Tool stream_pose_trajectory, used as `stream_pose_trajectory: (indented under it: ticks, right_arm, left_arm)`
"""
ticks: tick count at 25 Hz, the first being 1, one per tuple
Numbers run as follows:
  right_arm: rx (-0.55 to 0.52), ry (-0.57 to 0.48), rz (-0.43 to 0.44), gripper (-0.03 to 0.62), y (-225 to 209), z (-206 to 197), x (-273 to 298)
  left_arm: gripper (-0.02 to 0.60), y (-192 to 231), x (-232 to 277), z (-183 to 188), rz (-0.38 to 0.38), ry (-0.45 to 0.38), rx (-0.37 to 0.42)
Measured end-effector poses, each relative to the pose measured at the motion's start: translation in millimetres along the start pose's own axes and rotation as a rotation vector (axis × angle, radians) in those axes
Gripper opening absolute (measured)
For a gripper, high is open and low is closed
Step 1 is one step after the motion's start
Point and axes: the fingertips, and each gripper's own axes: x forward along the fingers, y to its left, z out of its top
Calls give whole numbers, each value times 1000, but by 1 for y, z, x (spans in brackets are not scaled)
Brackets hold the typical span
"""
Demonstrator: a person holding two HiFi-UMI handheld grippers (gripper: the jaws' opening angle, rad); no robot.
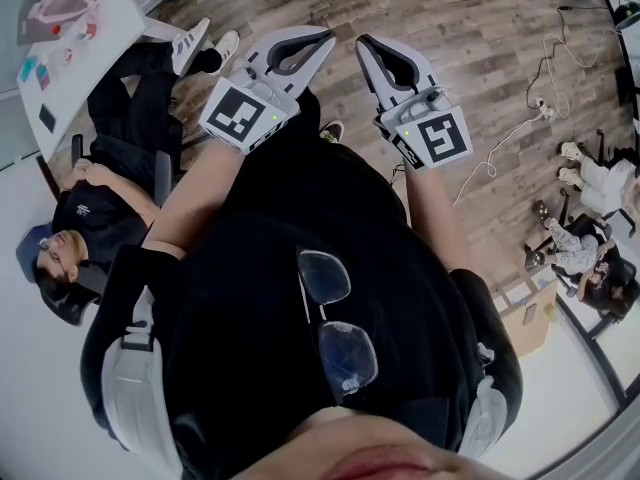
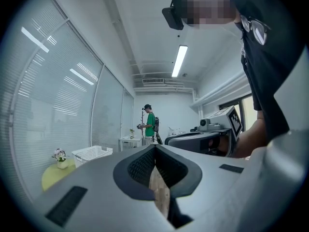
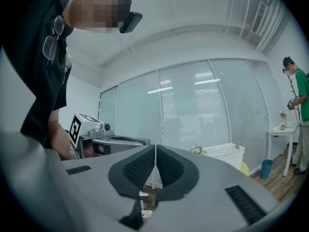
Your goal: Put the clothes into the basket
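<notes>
- Left tongs (image 1: 327,36): held out in front of my chest, roughly level. In the left gripper view the left tongs (image 2: 155,150) have their two ribbed black pads pressed together along the whole seam, with nothing between them.
- Right tongs (image 1: 362,40): held alongside the left, tips near each other but apart. In the right gripper view the right tongs (image 3: 155,150) are likewise fully closed and empty.
- Each pair carries its white cube with black square markers; they sit near my forearms in the head view.
- Task's thing: white plastic lattice basket (image 2: 91,153). In the left gripper view it stands well beyond the left tongs and off to their left, against the glass wall with lowered blinds.
- In the right gripper view the same basket (image 3: 225,151) sits beyond the right tongs and off to their right. Neither pair is near it.
- Just beside the basket: a small pot of flowers (image 2: 60,155) on a round yellow-green tabletop (image 2: 54,177). Whether the basket rests on that tabletop or behind it, I cannot tell.
- Further back: a person in a green shirt (image 2: 150,124) stands by a small white side table (image 2: 129,140); a blue bin (image 3: 266,168) stands under that table in the right gripper view.
- Below me: grey-brown wooden plank floor (image 1: 480,28), white cables (image 1: 530,118) trailing across it, and a seated person in black clothes (image 1: 110,168) at my left.
</notes>
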Motion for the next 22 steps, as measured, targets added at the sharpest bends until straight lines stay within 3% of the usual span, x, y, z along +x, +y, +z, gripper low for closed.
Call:
stream_pose_trajectory:
  ticks: [5, 13, 22]
  right_arm:
    - [-13, 20, -23, 28, -31, 1, 29]
    - [-17, 47, -39, 28, -80, 2, 90]
    - [-12, 74, -86, 28, -121, 0, 148]
  left_arm:
    - [9, 41, 23, 5, 3, -51, -13]
    - [9, 112, 57, 8, -27, -63, -16]
    - [9, 181, 82, 1, -78, -6, 2]
